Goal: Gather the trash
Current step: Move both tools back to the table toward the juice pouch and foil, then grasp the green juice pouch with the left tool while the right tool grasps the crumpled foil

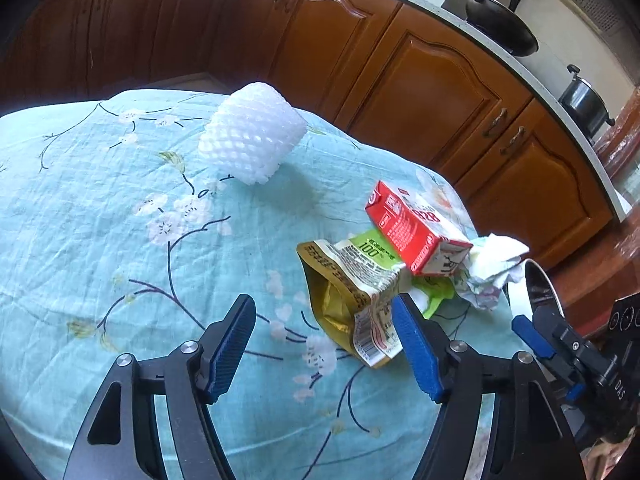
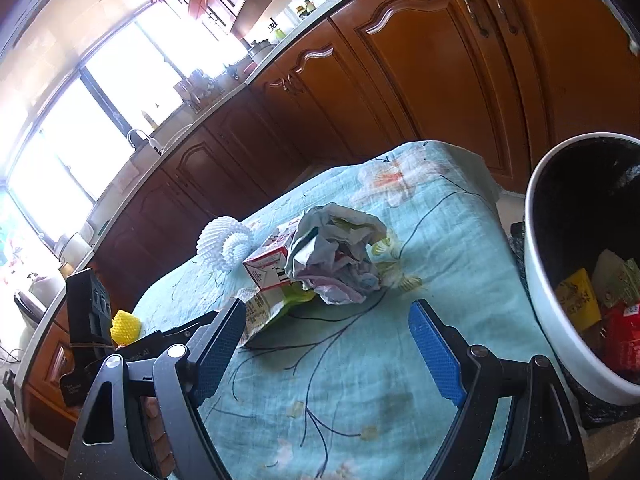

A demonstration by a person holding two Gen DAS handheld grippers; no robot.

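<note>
Both grippers [image 1: 324, 340] [image 2: 328, 344] gape empty; only the right view shows the bin's [image 2: 536, 240] trash inside.

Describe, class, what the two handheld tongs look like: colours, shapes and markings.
Both the left tongs and right tongs have black angular frames with triangular cut-outs and silver pivot bolts. Each finger carries a long blue ribbed pad. White lettering marks one black housing.

Each handheld tool, the left gripper [image 1: 325, 326] and the right gripper [image 2: 328, 332], has two black angled arms joined by round silver screw heads, ending in flat fingers [image 1: 416, 350] faced with ribbed blue pads [image 2: 438, 354], with white lettering on the black body behind them.
</note>
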